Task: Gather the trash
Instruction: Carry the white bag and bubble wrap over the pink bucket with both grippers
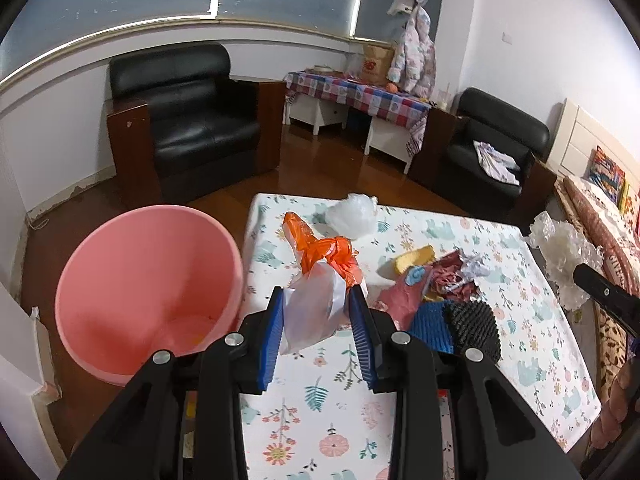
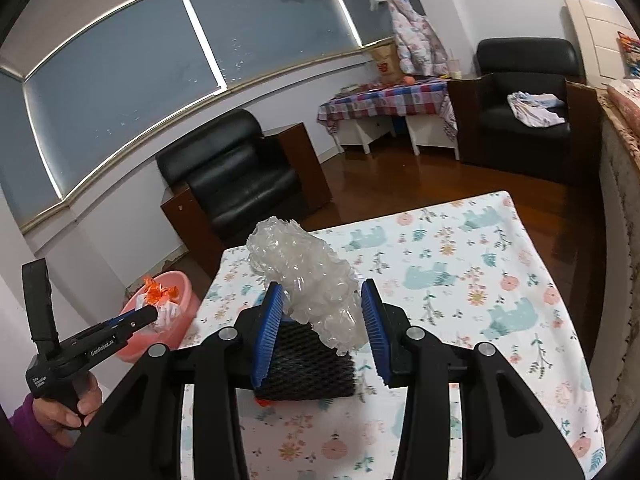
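From the left wrist view, the left gripper (image 1: 316, 300) pinches a white plastic bag with orange handles (image 1: 316, 280) between its blue pads, lifted above the near left part of the floral-cloth table (image 1: 520, 340). To the left, just beside the table, stands the pink bucket (image 1: 148, 288) on the wooden floor. Further right on the table lies a heap of trash (image 1: 432, 280): red and yellow wrappers, crumpled paper, and a black mesh sleeve (image 1: 474, 328). A crumpled clear bag (image 1: 352, 214) sits near the table's far edge.

From the right wrist view, the right gripper (image 2: 318, 308) clamps a wad of crinkled clear plastic (image 2: 308, 276), held up over the table with the black mesh sleeve below it. At far left, a hand (image 2: 64, 412) holds the left gripper, its bag hanging in front of the pink bucket.
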